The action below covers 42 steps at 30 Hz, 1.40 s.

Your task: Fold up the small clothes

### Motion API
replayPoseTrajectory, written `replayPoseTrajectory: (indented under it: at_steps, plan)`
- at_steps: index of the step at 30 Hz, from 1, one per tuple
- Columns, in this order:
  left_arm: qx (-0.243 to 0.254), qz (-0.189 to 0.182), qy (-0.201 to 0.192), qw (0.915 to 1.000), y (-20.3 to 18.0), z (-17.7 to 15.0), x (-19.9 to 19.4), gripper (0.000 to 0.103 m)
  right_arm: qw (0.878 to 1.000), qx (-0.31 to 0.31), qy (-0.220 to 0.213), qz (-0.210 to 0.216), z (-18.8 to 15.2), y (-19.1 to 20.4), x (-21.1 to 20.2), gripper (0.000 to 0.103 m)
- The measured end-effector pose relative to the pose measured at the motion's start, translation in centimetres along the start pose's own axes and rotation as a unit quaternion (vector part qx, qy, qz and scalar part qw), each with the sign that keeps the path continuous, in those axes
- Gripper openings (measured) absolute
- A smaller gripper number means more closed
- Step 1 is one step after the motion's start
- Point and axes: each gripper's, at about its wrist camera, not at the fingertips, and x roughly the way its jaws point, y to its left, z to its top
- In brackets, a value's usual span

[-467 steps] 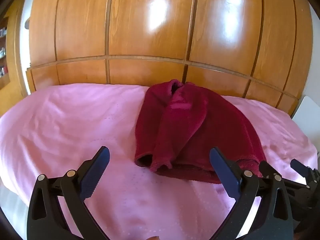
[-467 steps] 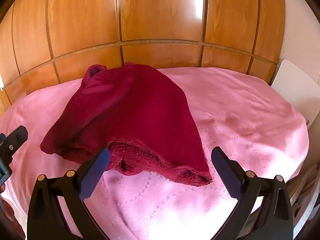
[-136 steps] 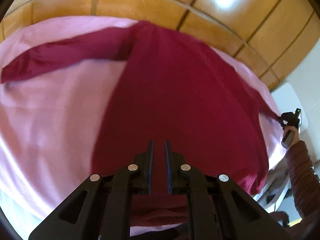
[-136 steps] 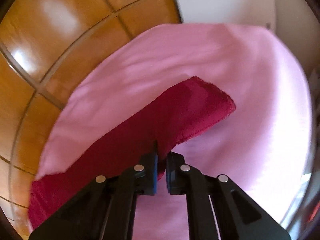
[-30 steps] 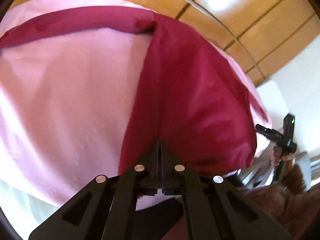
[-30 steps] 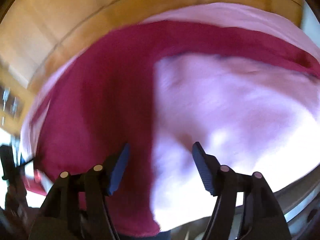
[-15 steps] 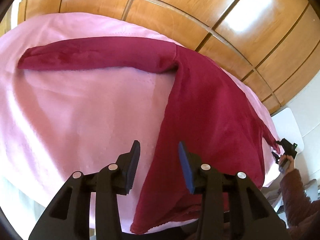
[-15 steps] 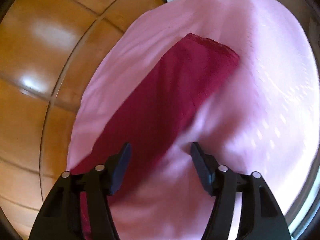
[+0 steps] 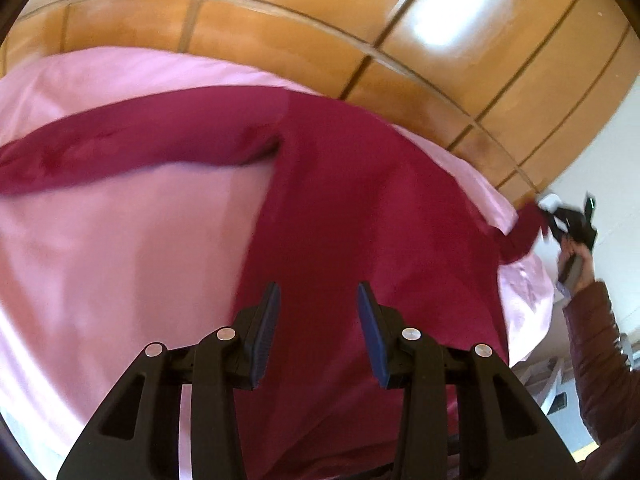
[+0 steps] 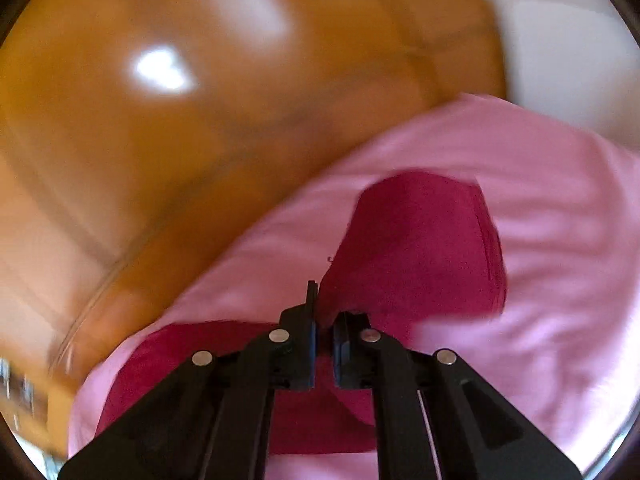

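A dark red long-sleeved top lies spread on the pink bedsheet, its left sleeve stretched out to the left. My left gripper is open and empty, just above the body of the top near its lower part. My right gripper is shut on the right sleeve of the top, whose cuff end hangs folded over beyond the fingers. In the left wrist view the right gripper shows far right, holding that sleeve lifted off the sheet.
A glossy wooden wardrobe stands right behind the bed. A white wall is at the right. The person's hand and brown sleeve are at the right edge. The bed's near edge runs along the bottom left.
My left gripper has let go of the top's hem, opened and shifted over the body. My right gripper has shut on the right sleeve and lifted it.
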Motion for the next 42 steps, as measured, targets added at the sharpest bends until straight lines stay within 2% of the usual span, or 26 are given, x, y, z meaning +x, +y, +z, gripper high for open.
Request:
replayPoseTrajectory:
  at_steps: [2, 6, 9, 12, 13, 14, 15, 16, 19, 22, 24, 27, 30, 32, 35, 36, 37, 38, 39, 42]
  plan:
    - [0.015, -0.01, -0.002, 0.9998, -1.1, 0.5, 0.5, 0.038, 0.998, -0.036, 0.011, 0.045, -0.9, 5.0, 0.9, 0.005]
    - [0.028, -0.026, -0.002, 0.9993, -2.4, 1.5, 1.8, 0.038, 0.983, -0.111, 0.063, 0.134, -5.2, 15.8, 4.2, 0.005]
    - [0.024, -0.035, 0.002, 0.9991, -2.7, 2.2, 3.0, 0.038, 0.968, -0.156, 0.111, 0.164, -9.9, 21.9, 6.8, 0.005]
    - [0.01, -0.044, 0.007, 0.999, -2.6, 3.0, 4.1, 0.038, 0.952, -0.205, 0.152, 0.171, -14.2, 26.2, 9.1, 0.007]
    - [0.005, -0.046, 0.009, 0.9989, -2.5, 3.3, 4.5, 0.038, 0.946, -0.222, 0.165, 0.172, -15.5, 27.1, 9.6, 0.012]
    - [0.002, -0.046, 0.01, 0.9989, -2.5, 3.4, 4.8, 0.038, 0.942, -0.228, 0.175, 0.173, -16.4, 27.5, 9.9, 0.03]
    - [-0.002, -0.049, 0.011, 0.9988, -2.4, 3.7, 5.2, 0.038, 0.941, -0.227, 0.177, 0.176, -15.9, 27.5, 11.0, 0.041]
    - [-0.006, -0.051, 0.011, 0.9986, -2.3, 3.9, 5.4, 0.038, 0.942, -0.227, 0.173, 0.178, -16.5, 26.5, 9.7, 0.052]
    - [-0.017, -0.058, 0.013, 0.9981, -2.3, 4.8, 6.4, 0.038, 0.945, -0.226, 0.157, 0.176, -15.8, 24.6, 8.2, 0.052]
    - [-0.027, -0.059, 0.013, 0.9978, -2.1, 6.2, 7.7, 0.038, 0.951, -0.218, 0.146, 0.164, -15.9, 20.7, 5.8, 0.053]
    - [-0.041, -0.06, 0.014, 0.9972, -1.7, 7.2, 8.7, 0.038, 0.956, -0.213, 0.142, 0.144, -15.8, 17.7, 3.9, 0.053]
    - [-0.055, -0.066, 0.018, 0.9962, -1.5, 8.8, 10.3, 0.038, 0.967, -0.2, 0.131, 0.085, -15.9, 12.3, 1.6, 0.055]
    - [-0.083, -0.053, 0.032, 0.9946, -0.8, 9.9, 12.6, 0.059, 0.975, -0.169, 0.139, 0.04, -16.3, 8.0, 1.0, 0.055]
    - [-0.102, -0.051, 0.04, 0.9927, -0.2, 10.4, 14.0, 0.059, 0.979, -0.148, 0.14, 0.023, -16.3, 6.3, 1.1, 0.055]
    - [-0.109, -0.049, 0.044, 0.9918, -0.1, 11.1, 15.1, 0.058, 0.983, -0.123, 0.136, 0.023, -15.8, 5.3, 1.2, 0.055]
    - [-0.106, -0.05, 0.043, 0.9922, -0.3, 11.4, 15.4, 0.051, 0.983, -0.122, 0.132, 0.025, -15.7, 5.5, 1.2, 0.055]
    - [-0.099, -0.048, 0.045, 0.9929, -0.5, 11.6, 15.6, 0.035, 0.983, -0.123, 0.13, 0.03, -15.3, 5.6, 0.9, 0.055]
    - [-0.089, -0.043, 0.048, 0.9939, -0.7, 11.8, 15.9, 0.025, 0.983, -0.127, 0.126, 0.037, -15.4, 6.0, 0.9, 0.055]
    - [-0.074, -0.032, 0.05, 0.9955, -1.3, 12.1, 16.2, 0.01, 0.982, -0.139, 0.121, 0.05, -15.4, 7.1, 0.8, 0.055]
    - [-0.013, 0.001, 0.017, 0.9998, -3.2, 12.9, 15.5, 0.008, 0.974, -0.176, 0.119, 0.077, -15.7, 9.6, 0.7, 0.055]
